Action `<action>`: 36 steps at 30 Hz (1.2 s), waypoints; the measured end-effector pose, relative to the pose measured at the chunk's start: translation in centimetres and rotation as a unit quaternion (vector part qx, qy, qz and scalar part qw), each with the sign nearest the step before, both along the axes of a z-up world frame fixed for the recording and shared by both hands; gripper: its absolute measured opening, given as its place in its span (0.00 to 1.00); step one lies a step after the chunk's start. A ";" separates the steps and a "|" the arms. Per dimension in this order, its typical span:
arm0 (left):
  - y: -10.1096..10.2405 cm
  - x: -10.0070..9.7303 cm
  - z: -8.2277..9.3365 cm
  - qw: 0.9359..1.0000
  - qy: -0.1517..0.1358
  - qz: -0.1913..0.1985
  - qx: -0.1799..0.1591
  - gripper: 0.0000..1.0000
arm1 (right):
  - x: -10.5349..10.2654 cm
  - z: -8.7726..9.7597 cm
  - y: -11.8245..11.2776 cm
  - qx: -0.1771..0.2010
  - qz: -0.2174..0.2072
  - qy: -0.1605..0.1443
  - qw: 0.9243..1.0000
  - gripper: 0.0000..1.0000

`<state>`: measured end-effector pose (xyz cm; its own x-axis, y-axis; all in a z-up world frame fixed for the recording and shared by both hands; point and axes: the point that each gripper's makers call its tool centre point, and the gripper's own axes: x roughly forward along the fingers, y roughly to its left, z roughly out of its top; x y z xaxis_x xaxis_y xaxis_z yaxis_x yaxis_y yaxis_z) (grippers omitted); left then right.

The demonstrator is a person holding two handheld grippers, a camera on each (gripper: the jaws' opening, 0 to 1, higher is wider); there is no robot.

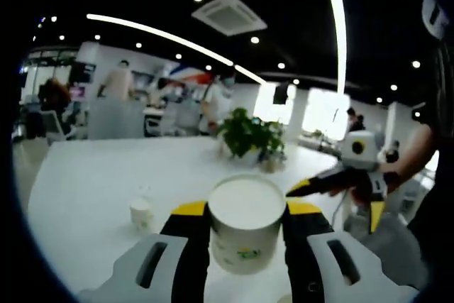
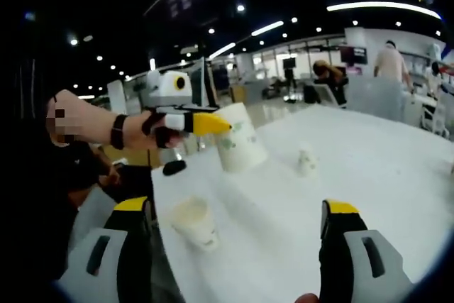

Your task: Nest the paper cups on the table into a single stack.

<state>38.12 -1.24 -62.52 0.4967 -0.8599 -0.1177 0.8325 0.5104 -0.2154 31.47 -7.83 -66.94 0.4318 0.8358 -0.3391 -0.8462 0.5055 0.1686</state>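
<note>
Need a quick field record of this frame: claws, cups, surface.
left claw: shut on large paper cup, held upright above the table
right claw: open, holding nothing
small cup: upright on the table, apart from the held cup
near cup: on the table by the right claw's left jaw, mouth up
surface: white table
other: potted plant at the table's far side

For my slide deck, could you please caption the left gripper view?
Left claw shut on a large paper cup above the white table, a small cup nearby.
</note>
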 end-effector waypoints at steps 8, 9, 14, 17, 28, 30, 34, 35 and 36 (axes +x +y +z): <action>-1.4 -1.8 1.5 1.000 -0.012 -0.020 -0.006 0.38 | -0.9 0.3 1.4 0.017 0.013 0.007 1.000 0.95; -1.7 -2.2 1.7 1.000 -0.013 -0.027 -0.007 0.38 | -1.0 0.5 1.6 0.023 0.015 0.008 1.000 0.94; -2.6 -2.8 2.2 0.999 -0.007 -0.051 -0.015 0.38 | -1.6 1.7 2.7 0.051 0.029 0.010 0.998 0.90; -2.9 -2.8 2.5 0.998 -0.009 -0.058 -0.016 0.38 | -1.8 2.2 3.1 0.060 0.036 0.011 0.997 0.87; -3.6 -3.3 3.6 0.997 -0.018 -0.076 -0.022 0.38 | -2.4 3.8 3.6 0.099 0.052 0.012 0.994 0.80; -3.6 -3.4 3.7 0.997 -0.017 -0.078 -0.023 0.38 | -2.3 4.1 3.4 0.103 0.052 0.008 0.993 0.79; -3.6 -3.5 3.4 0.996 -0.018 -0.085 -0.015 0.38 | -2.1 4.5 2.9 0.121 0.049 0.015 0.991 0.76; -3.6 -3.6 3.4 0.996 -0.018 -0.086 -0.013 0.38 | -2.1 4.7 2.8 0.124 0.049 0.015 0.991 0.75; -3.6 -3.7 3.4 0.996 -0.018 -0.087 -0.013 0.38 | -2.0 4.8 2.8 0.126 0.049 0.015 0.991 0.74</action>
<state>34.47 -4.85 -59.13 0.3426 -0.9361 -0.0796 0.9154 0.3517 -0.1958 29.44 -5.06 -62.15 0.3369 0.9332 -0.1250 -0.8819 0.3593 0.3051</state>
